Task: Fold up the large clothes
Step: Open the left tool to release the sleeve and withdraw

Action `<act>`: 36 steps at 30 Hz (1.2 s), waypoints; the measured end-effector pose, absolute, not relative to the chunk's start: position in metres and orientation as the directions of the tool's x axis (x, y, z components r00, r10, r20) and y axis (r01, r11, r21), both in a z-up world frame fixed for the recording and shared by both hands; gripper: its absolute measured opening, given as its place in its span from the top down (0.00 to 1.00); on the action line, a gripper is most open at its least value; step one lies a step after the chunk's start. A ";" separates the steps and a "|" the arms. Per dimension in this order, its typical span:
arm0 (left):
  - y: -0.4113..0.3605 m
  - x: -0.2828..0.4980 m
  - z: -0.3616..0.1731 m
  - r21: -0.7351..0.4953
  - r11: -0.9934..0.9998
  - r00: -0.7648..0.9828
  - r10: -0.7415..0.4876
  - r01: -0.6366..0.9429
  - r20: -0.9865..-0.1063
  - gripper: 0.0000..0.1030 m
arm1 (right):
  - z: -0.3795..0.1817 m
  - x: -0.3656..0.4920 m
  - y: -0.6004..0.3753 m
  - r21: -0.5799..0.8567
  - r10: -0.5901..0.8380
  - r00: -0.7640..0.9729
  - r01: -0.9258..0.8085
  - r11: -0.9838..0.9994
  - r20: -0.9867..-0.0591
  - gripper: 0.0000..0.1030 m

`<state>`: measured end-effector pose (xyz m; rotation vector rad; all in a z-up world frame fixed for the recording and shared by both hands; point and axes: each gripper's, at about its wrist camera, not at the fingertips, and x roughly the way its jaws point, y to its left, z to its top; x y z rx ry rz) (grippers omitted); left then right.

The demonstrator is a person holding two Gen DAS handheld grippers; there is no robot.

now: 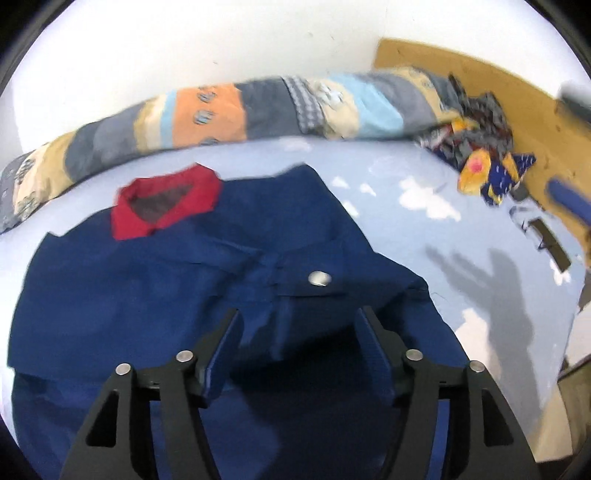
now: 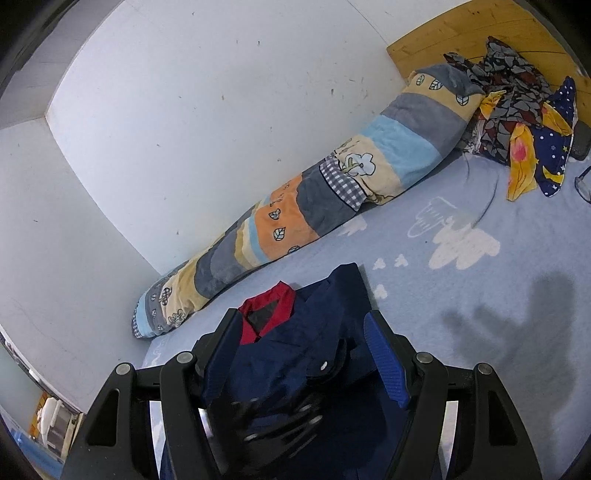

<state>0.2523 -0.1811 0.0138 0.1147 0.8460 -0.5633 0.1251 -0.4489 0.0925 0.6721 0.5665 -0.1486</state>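
Note:
A navy blue jacket [image 1: 177, 295] with a red collar [image 1: 166, 206] lies spread on the light blue bed sheet [image 1: 424, 229], a silver snap [image 1: 319, 277] showing on its front. My left gripper [image 1: 299, 332] hovers over the jacket's lower part. Its jaws stand apart, and the cloth lies beneath them, not pinched. In the right wrist view the same jacket [image 2: 295, 354] sits between and below the wide-apart fingers of my right gripper [image 2: 301, 332], which grips nothing. A blurred black shape low in that view is the left gripper [image 2: 280, 417] over the cloth.
A rolled patchwork quilt [image 2: 332, 192] runs along the white wall [image 2: 184, 110]. A heap of patterned clothes [image 2: 517, 122] lies by the wooden headboard [image 2: 461, 33]. Cloud-print sheet [image 2: 461, 240] stretches to the right of the jacket, with gripper shadows on it.

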 end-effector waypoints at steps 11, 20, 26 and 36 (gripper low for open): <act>0.024 0.304 0.007 0.056 0.993 0.639 -0.021 0.100 -0.769 0.36 | 0.037 0.185 -0.409 0.387 0.082 0.650 0.342 0.857 -0.756 0.40; 0.071 0.322 -0.059 0.094 0.995 0.551 0.064 0.027 -0.832 0.35 | -0.035 0.233 -0.372 0.218 0.074 0.432 0.295 0.930 -0.899 0.48; 0.071 0.295 -0.043 0.075 0.996 0.561 0.040 0.039 -0.827 0.35 | -0.067 0.233 -0.377 0.174 0.068 0.291 0.355 0.918 -0.954 0.49; 0.035 0.154 -0.004 0.120 0.980 0.603 -0.001 0.161 -0.798 0.35 | -0.021 0.174 -0.312 0.159 0.072 0.405 0.184 0.970 -0.911 0.46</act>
